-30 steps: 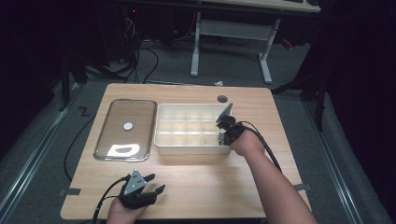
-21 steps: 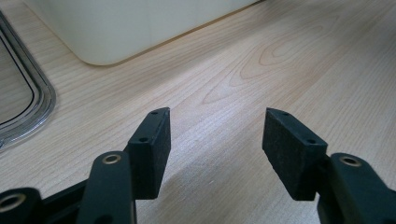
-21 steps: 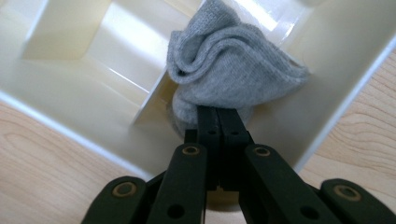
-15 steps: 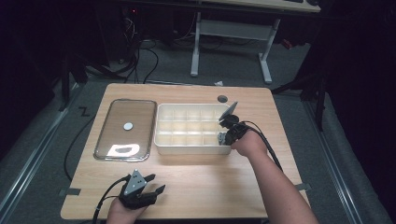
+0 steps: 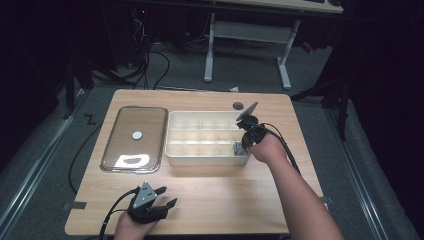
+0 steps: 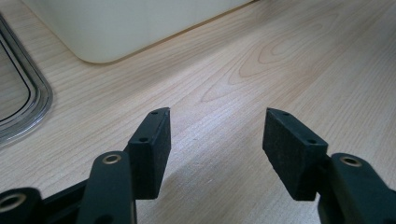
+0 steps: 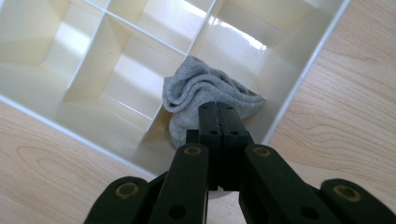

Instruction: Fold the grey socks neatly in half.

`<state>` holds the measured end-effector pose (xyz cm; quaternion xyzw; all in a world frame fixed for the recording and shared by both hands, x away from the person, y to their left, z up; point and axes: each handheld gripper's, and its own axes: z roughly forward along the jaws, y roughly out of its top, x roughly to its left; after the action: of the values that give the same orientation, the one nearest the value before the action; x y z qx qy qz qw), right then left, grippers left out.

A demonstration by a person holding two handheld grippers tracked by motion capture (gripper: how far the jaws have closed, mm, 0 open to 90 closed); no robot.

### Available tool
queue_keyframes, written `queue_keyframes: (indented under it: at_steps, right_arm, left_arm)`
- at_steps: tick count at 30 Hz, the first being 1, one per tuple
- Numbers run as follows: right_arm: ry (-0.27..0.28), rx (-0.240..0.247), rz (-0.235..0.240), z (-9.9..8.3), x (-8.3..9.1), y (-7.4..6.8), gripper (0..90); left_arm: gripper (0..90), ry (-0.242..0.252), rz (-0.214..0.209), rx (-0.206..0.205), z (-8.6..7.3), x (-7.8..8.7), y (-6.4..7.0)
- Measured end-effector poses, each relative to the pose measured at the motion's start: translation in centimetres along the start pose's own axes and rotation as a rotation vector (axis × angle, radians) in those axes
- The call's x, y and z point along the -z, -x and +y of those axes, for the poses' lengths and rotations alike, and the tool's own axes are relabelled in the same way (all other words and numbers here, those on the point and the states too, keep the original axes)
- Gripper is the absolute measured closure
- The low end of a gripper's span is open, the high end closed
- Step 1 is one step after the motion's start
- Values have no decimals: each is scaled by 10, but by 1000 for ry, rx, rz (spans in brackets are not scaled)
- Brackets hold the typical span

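One grey sock [image 7: 205, 95] sitting in lower-right bin of tray [image 5: 172, 150], barely moved lately; right gripper [image 7: 218, 116] clenched against it, left gripper [image 6: 215, 140] released, idle.

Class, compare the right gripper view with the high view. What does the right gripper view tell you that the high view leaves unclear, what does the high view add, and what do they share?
Right gripper view alone: the right gripper has its jaws shut on a crumpled grey cloth, which sits in a corner compartment.

High view alone: the glass lid lying beside the tray, and the left gripper resting open near the table's front edge.

Both: the cream divided tray, the cloth as a small grey patch, and the wooden table.
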<state>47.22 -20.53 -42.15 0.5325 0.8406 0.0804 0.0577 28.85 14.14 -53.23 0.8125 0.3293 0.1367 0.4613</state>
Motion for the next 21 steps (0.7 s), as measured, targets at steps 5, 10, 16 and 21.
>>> queue_keyframes:
  at_steps: [5,10,16,21]
  right_arm:
    - [-16,-4,-30,6,-11,-5,900]
    - [-43,12,-44,13,-22,-7,900]
    - [-98,6,-34,17,-38,-7,900]
    - [-140,-12,-26,23,-47,-6,900]
  left_arm:
    - [427,0,0,1,0,0,0]
    - [427,1,0,1,0,0,0]
    - [426,0,-2,3,-1,1,0]
    - [426,-2,-3,3,-1,1,0]
